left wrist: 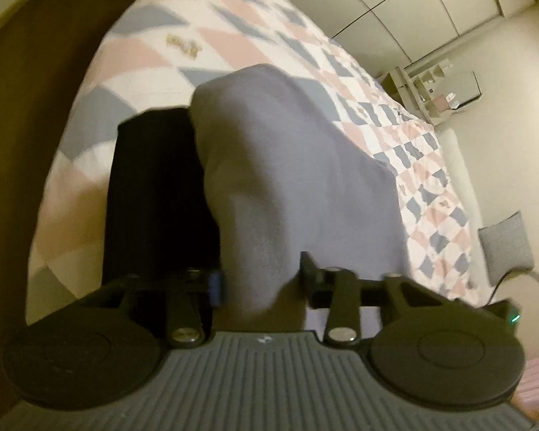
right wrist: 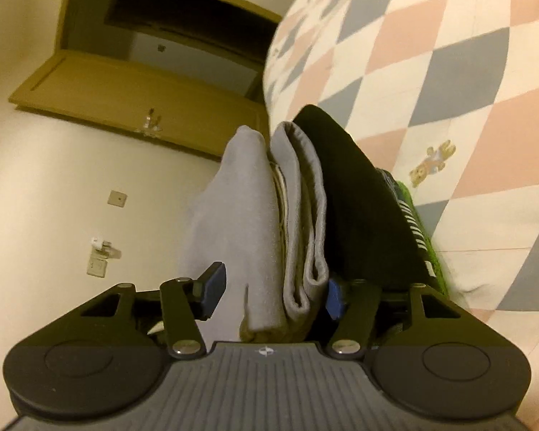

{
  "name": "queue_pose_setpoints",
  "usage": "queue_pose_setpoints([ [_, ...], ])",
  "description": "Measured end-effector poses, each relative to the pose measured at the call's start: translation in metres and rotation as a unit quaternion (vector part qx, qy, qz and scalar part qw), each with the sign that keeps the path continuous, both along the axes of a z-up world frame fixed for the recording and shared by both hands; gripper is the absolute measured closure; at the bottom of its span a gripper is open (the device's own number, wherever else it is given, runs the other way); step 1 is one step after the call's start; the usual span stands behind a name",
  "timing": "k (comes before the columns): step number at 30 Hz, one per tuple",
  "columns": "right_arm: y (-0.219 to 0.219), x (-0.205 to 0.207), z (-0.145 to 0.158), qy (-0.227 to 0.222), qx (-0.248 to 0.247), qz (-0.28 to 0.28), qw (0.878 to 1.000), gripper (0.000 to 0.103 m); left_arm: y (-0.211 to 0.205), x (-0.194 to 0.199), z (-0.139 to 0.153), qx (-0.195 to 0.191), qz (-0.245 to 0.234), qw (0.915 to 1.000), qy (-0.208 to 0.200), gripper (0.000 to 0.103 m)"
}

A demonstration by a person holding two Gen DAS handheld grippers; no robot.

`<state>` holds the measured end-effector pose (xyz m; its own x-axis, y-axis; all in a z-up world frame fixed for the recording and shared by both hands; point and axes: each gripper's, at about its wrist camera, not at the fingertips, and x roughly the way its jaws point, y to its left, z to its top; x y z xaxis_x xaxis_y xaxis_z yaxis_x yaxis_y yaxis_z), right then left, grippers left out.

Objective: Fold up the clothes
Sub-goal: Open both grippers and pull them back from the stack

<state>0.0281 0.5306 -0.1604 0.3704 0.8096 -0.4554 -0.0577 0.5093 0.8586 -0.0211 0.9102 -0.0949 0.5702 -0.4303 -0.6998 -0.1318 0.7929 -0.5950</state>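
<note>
Over the checkered quilt (left wrist: 133, 54), both grippers (left gripper (left wrist: 262, 283), right gripper (right wrist: 273, 287)) clamp the folded grey garment's (right wrist: 233, 197) edges.

The folded garments (right wrist: 298, 215) lie stacked on the quilt (right wrist: 467, 72) (a door (right wrist: 136, 107) stands beyond the bed).

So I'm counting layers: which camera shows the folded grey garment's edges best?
The right wrist view: the grey garment sits edge-on between the fingers, its stacked folds visible beside a black garment. The left wrist view shows only its smooth, blurred surface.
</note>
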Motion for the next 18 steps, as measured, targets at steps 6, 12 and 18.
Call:
queue_pose_setpoints([
  [6,-0.004,-0.016,0.025,-0.051,-0.042,0.023,0.998,0.074,-0.02,-0.01,-0.001,0.053,-0.008,0.9986,0.002,0.066],
  [12,-0.001,-0.009,0.018,-0.019,-0.072,0.052,0.996,0.058,-0.003,-0.016,0.022,0.084,0.008,0.9964,0.009,0.06],
  [18,-0.016,0.004,0.067,-0.12,-0.149,0.021,0.981,0.056,-0.005,-0.018,0.084,0.192,0.055,0.9771,-0.074,0.074],
])
